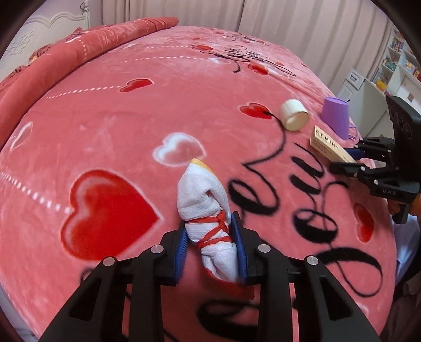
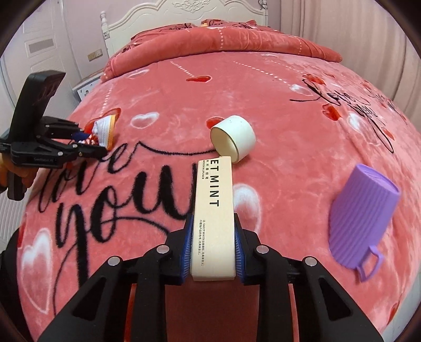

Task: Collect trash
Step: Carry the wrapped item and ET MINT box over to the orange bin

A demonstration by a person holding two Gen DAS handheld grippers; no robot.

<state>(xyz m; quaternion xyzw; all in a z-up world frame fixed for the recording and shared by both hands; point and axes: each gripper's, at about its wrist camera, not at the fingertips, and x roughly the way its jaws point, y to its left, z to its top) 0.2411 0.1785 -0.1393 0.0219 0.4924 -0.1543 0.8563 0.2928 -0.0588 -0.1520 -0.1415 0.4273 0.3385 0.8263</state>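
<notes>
My left gripper [image 1: 210, 244] is shut on a small white shoe with red laces [image 1: 208, 210], held above the pink heart-print blanket [image 1: 131, 118]. The shoe and left gripper also show in the right wrist view [image 2: 104, 131]. My right gripper [image 2: 213, 244] is shut on a long cream box printed "ET MINT" [image 2: 214, 210], also seen in the left wrist view [image 1: 329, 147]. A cream paper cup [image 2: 234, 140] lies on its side just beyond the box tip. A purple ribbed bin [image 2: 363, 213] stands upside down on the blanket to the right.
A folded red quilt [image 2: 223, 39] lies at the head of the bed below a white headboard [image 2: 184, 10]. Curtains [image 1: 289, 26] hang behind the bed. White shelves [image 1: 394, 65] stand beside the bed at the right.
</notes>
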